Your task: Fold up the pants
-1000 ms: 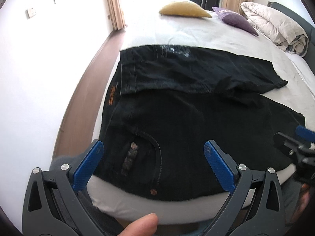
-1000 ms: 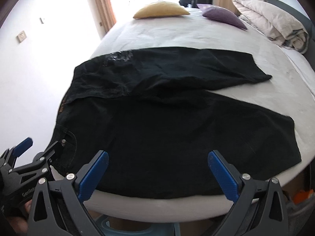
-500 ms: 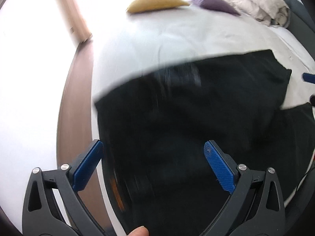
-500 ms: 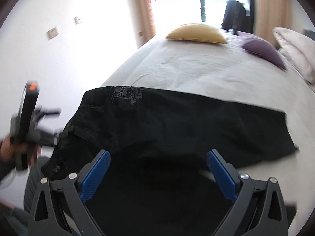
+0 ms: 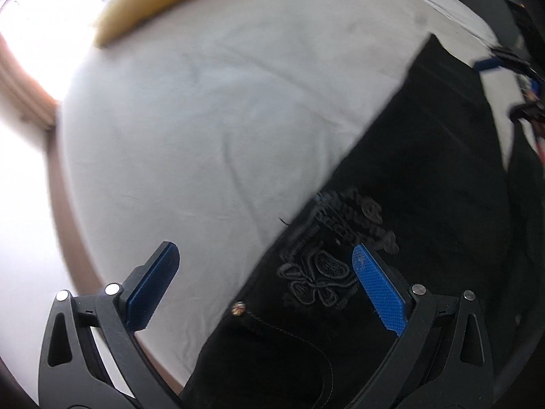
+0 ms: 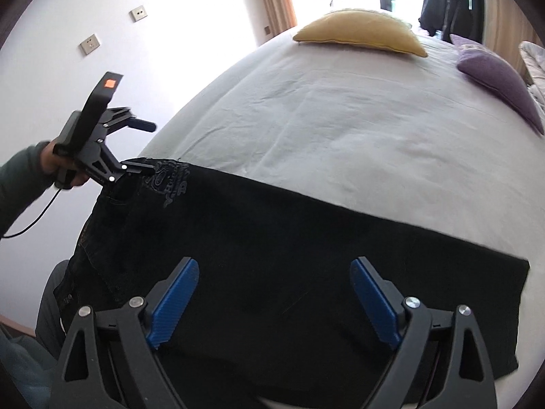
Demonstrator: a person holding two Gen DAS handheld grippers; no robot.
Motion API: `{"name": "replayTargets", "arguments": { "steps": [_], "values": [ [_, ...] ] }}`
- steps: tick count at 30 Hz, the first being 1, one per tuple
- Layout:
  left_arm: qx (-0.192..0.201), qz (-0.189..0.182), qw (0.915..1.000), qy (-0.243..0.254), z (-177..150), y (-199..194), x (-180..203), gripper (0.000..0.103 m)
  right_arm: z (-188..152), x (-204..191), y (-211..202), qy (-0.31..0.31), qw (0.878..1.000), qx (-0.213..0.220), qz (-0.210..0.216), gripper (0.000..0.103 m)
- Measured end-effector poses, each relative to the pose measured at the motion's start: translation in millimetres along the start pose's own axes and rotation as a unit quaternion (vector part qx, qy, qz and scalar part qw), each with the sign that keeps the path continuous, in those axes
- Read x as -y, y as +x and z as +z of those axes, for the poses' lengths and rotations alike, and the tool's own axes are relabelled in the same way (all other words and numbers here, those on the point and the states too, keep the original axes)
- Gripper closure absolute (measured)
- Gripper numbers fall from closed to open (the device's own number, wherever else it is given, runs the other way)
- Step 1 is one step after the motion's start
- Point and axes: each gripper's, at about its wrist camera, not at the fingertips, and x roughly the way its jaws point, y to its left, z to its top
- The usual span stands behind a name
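Left wrist view: left gripper (image 5: 262, 286) hangs over the far waist corner of the pants (image 5: 425, 221). Its jaws stand released, wide apart, one pad over bare bed sheet (image 5: 204, 119), the other over the embroidered patch (image 5: 327, 266). No cloth is pinched between them. Frame is blurred at the edges.

Right wrist view: a sleeved hand (image 6: 56, 163) at far left carries that same gripper, whose lower finger sits at the waistband corner. Pants lie flat across the near side of the bed, waist to the left, hem to the right, black on pale sheet. Right gripper (image 6: 272, 301) hovers above the leg cloth; jaws are closing but nothing is between the pads, so released.

Risks, judged:
- Left jaws straddle the pants edge; closing here could take sheet along with denim, dragging bedding into the fold.
- Right jaws are over mid-leg, not an edge; a pinch there may catch only the top layer, giving a skewed fold.
- Near side hangs at the bed edge; a one-sided pull could slide the pants off.

Count: pants, one. Grippers, two. Cushions, two: yellow (image 6: 357, 30), purple (image 6: 500, 75). Wall sockets (image 6: 90, 43), two.
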Motion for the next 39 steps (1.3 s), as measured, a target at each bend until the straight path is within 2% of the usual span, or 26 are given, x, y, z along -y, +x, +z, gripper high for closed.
{"name": "replayTargets", "arguments": {
  "steps": [5, 8, 10, 11, 12, 13, 15, 17, 21, 23, 26, 29, 34, 39],
  "values": [
    [-0.048, -0.06, 0.997, 0.006, -4.4, 20.4, -7.6, 0.03, 12.6, 11.2, 23.3, -0.005, 1.0, -0.017, 0.018, 0.015],
    [-0.052, -0.091, 0.9945, -0.001, -2.9, 23.1, -13.6, 0.033, 19.5, 17.1, 33.4, -0.003, 0.999, -0.02, 0.035, 0.015],
    [-0.048, -0.099, 0.9939, -0.005, -1.6, 22.7, -18.1, 0.04, 22.8, 16.5, 37.8, -0.01, 0.999, -0.024, 0.04, 0.015],
    [-0.045, -0.103, 0.9936, -0.006, -1.7, 21.5, -20.3, 0.053, 24.7, 16.2, 40.7, -0.016, 0.999, -0.028, 0.044, 0.015],
    [-0.044, -0.109, 0.9931, -0.005, -2.9, 18.9, -23.3, 0.072, 26.3, 15.7, 43.1, -0.026, 0.998, -0.034, 0.047, 0.015],
    [-0.047, -0.12, 0.9916, -0.005, -4.6, 16.9, -26.8, 0.075, 27.4, 15.0, 44.3, -0.035, 0.998, -0.038, 0.048, 0.015],
    [-0.051, -0.12, 0.9915, 0.005, -6.3, 14.4, -24.3, 0.086, 31.5, 16.7, 46.8, -0.051, 0.996, -0.047, 0.048, 0.015],
    [-0.052, -0.116, 0.9919, 0.009, -8.2, 14.6, -17.5, 0.093, 36.2, 22.4, 49.9, -0.056, 0.996, -0.052, 0.047, 0.015],
    [-0.027, -0.096, 0.995, 0.012, -14.9, -1.1, -8.9, 0.096, 46.8, 33.8, 57.5, -0.087, 0.993, -0.069, 0.034, 0.018],
    [-0.014, -0.082, 0.9963, 0.022, -19.1, -10.4, 3.6, 0.096, 51.6, 39.1, 62.4, -0.105, 0.99, -0.082, 0.034, 0.027],
    [0.005, -0.062, 0.9975, 0.035, -22.7, -20.2, 17.7, 0.096, 55.6, 46.4, 71.3, -0.13, 0.986, -0.105, 0.018, 0.03],
    [0.033, -0.025, 0.9974, 0.058, -24.2, -29.2, 38.3, 0.096, 58.1, 57.8, 80.2, -0.141, 0.981, -0.132, 0.013, 0.035],
    [0.073, 0.035, 0.9904, 0.112, -43.2, -55.3, 76.7, 0.096, 57.8, 66.0, 87.6, -0.173, 0.971, -0.165, 0.008, 0.039],
    [0.101, 0.074, 0.9813, 0.146, -58.6, -67.9, 97.8, 0.096, 55.7, 65.3, 99.0, -0.203, 0.959, -0.197, 0.012, 0.044]
  ]
}}
